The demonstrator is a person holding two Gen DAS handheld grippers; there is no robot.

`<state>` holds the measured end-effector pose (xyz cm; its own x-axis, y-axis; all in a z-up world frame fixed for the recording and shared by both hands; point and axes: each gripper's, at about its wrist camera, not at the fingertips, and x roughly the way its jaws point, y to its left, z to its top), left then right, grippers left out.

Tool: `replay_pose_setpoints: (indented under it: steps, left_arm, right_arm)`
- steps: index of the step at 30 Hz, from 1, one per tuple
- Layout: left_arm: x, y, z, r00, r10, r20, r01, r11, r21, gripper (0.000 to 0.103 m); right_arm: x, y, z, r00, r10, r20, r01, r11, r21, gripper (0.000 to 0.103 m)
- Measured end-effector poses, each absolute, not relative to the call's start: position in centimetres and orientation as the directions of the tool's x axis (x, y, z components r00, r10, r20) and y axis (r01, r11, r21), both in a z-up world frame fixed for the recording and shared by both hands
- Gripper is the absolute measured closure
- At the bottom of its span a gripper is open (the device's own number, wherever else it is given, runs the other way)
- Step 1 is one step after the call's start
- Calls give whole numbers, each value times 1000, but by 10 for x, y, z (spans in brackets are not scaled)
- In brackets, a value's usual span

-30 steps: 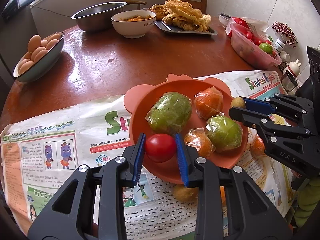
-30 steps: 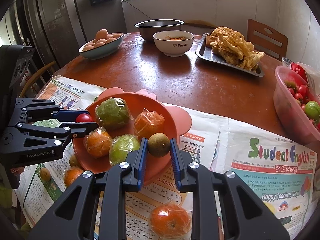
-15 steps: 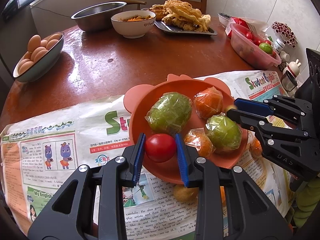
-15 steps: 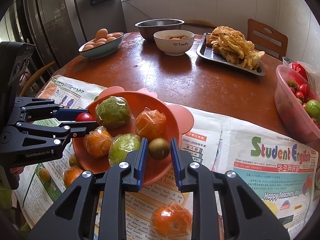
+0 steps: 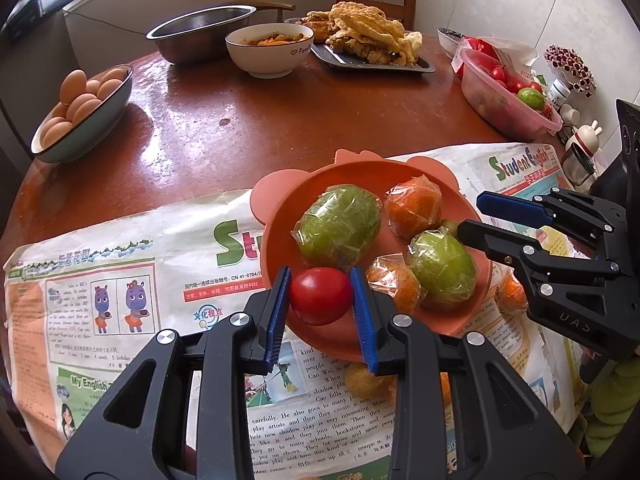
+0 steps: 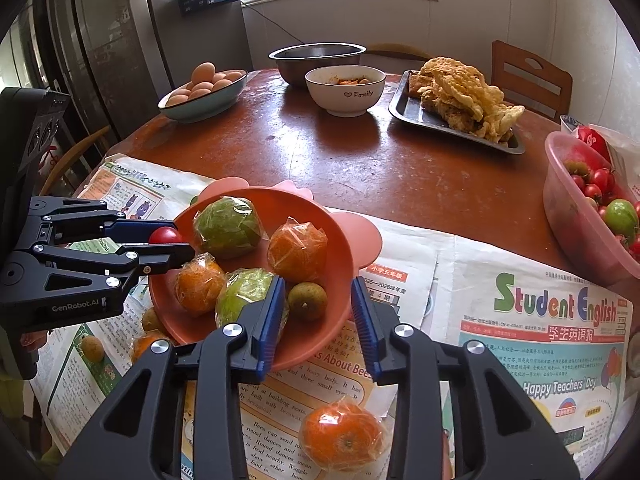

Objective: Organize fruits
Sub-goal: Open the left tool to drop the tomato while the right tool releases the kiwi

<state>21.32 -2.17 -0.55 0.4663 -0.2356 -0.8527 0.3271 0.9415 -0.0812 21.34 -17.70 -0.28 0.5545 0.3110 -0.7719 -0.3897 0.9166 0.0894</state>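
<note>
Left gripper [image 5: 321,295]: jaws closed on a red tomato [image 5: 320,295], held over the near rim of the orange bowl [image 5: 280,216]. Right gripper [image 6: 318,312]: jaws have just been opening, now parted and clear of the small brown-green fruit [image 6: 307,301], which rests inside the bowl. The bowl sits on newspaper [image 6: 520,320] along the tabletop's near edge.

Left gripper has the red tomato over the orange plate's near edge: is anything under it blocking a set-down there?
Nothing visible blocks it. The tomato sits clamped in the left gripper over bare orange plate; the wrapped green fruit lies just beyond.
</note>
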Motion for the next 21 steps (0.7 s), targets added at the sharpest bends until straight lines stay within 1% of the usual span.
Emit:
replay_pose_setpoints:
  steps: [4,6,11,14,17,21]
  left_arm:
    - [211,-21,-1,474,-236,-848,323,943,-82,80]
    - [211,-21,1,478,-239,-846,323,943,-83,77]
    - [208,-20,9,492,-237,-838,318,944,-81,75]
    - [206,-18,13,503,-234,-832,310,947,-79,70]
    - [203,-15,18,514,-229,-827,300,951,-77,69]
    - [197,-11,27,532,-225,-816,286,955,-77,63]
  right_arm:
    - [211,-178,0,560,311,-768,-389,917,87,63]
    - [209,-178,1,564,309,-766,-387,918,87,62]
    - [206,-179,7,575,304,-759,-381,921,80,58]
    - [204,-181,10,584,304,-753,-379,922,78,54]
    - [202,-182,15,592,302,-747,-377,923,75,54]
    - [197,-184,21,605,302,-737,-372,925,73,49]
